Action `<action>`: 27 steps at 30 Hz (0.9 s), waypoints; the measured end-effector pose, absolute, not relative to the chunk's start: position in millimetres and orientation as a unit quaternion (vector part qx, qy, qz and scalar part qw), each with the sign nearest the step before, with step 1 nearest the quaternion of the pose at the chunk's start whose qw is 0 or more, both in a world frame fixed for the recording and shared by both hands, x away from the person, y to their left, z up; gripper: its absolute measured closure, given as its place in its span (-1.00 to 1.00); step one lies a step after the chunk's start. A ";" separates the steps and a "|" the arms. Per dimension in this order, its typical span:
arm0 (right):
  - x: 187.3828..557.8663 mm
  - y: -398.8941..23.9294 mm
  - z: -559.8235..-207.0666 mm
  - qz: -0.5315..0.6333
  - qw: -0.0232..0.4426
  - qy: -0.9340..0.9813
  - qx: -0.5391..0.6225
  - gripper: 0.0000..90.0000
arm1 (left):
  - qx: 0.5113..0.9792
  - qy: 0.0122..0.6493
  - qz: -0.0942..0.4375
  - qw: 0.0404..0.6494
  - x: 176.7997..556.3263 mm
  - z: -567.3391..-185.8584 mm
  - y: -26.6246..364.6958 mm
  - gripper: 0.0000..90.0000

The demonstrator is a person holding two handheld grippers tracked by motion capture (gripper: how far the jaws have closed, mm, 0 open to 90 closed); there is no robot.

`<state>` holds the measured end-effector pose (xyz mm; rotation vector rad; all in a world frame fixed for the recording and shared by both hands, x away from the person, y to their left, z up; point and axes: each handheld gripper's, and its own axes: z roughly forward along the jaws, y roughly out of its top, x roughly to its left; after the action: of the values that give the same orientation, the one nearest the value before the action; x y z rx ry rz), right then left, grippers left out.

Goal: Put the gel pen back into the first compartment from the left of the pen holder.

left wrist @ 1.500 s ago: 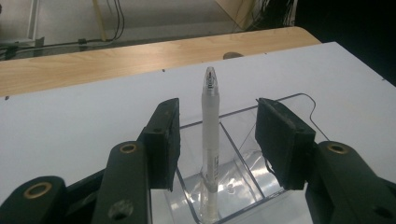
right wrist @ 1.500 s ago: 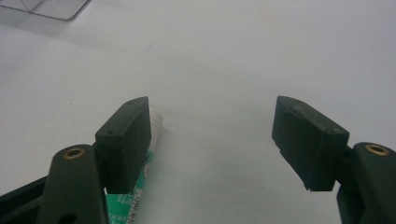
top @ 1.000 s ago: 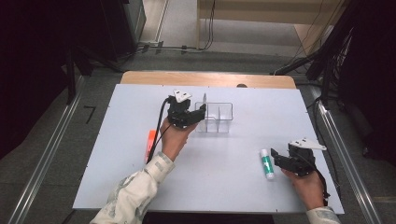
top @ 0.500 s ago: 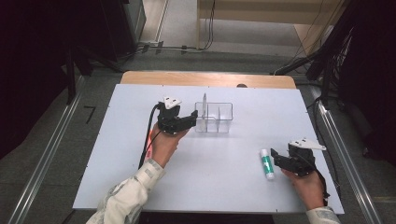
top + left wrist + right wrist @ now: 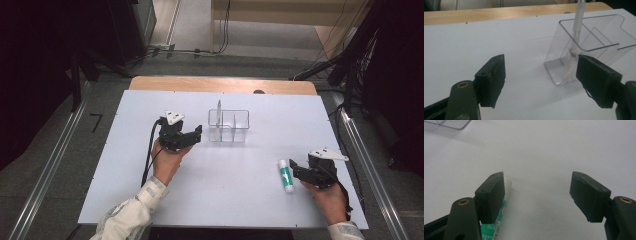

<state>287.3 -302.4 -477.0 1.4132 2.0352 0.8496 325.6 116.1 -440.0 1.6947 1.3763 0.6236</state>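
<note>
Now the white table (image 5: pixel 150 200) lies under both my claws. My left gripper (image 5: pixel 196 136), jaws just opened wide and empty, sits just beside the clear organizer (image 5: pixel 235 131) holding an upright pen (image 5: pixel 218 107). My right gripper (image 5: pixel 295 171) gapes wide, beside the green-labelled tube (image 5: pixel 285 175).

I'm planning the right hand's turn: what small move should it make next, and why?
Probably slide the right tongs sideways until they straddle the green-and-white tube, then close. They stand open and empty, with the tube lying flat on the white table beside one jaw, not between them.
</note>
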 end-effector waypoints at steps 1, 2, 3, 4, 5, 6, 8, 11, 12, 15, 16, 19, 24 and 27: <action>287.1 -302.4 -476.8 0.314 0.257 0.751 0.521 -0.40 | 0.676 0.553 0.248 0.420 324.9 -440.9 118.0 -0.48; 287.1 -302.4 -476.7 0.314 0.258 0.751 0.521 -0.40 | 0.675 0.555 0.249 0.418 324.1 -441.8 120.2 -0.50; 287.1 -302.5 -476.7 0.314 0.258 0.751 0.521 -0.40 | 0.673 0.558 0.250 0.416 323.3 -442.7 121.7 -0.52; 287.2 -302.5 -476.8 0.314 0.258 0.751 0.521 -0.40 | 0.673 0.559 0.250 0.415 322.5 -443.5 123.8 -0.53; 287.2 -302.5 -476.9 0.314 0.258 0.751 0.520 -0.40 | 0.672 0.561 0.250 0.413 321.7 -444.2 125.8 -0.54; 287.1 -302.4 -476.8 0.314 0.258 0.751 0.521 -0.40 | 0.672 0.563 0.251 0.411 321.0 -444.8 127.6 -0.57; 287.2 -302.5 -476.8 0.315 0.258 0.751 0.521 -0.40 | 0.667 0.569 0.250 0.411 319.8 -446.5 131.2 -0.58; 287.1 -302.5 -476.7 0.314 0.258 0.751 0.521 -0.40 | 0.663 0.577 0.250 0.406 317.6 -449.6 138.5 -0.60; 287.1 -302.4 -476.7 0.315 0.258 0.750 0.521 -0.40 | 0.663 0.580 0.249 0.403 316.6 -450.8 141.4 -0.61; 287.2 -302.2 -476.7 0.314 0.258 0.751 0.521 -0.40 | 0.658 0.587 0.250 0.400 313.6 -454.2 148.8 -0.61; 287.0 -302.1 -476.6 0.314 0.258 0.751 0.521 -0.40 | 0.657 0.590 0.249 0.398 312.6 -455.0 151.2 -0.61; 286.9 -301.8 -476.5 0.315 0.258 0.750 0.521 -0.40 | 0.652 0.597 0.250 0.395 309.6 -457.5 157.7 -0.61; 286.9 -301.7 -476.5 0.315 0.258 0.751 0.519 -0.40 | 0.650 0.603 0.251 0.389 306.3 -461.8 166.0 -0.61; 287.0 -301.8 -476.5 0.316 0.258 0.751 0.519 -0.40 | 0.648 0.606 0.251 0.387 305.2 -463.3 167.9 -0.61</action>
<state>287.0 -301.8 -476.5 1.4069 2.0377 0.8562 305.2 167.9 -463.3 1.6479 1.5430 0.6395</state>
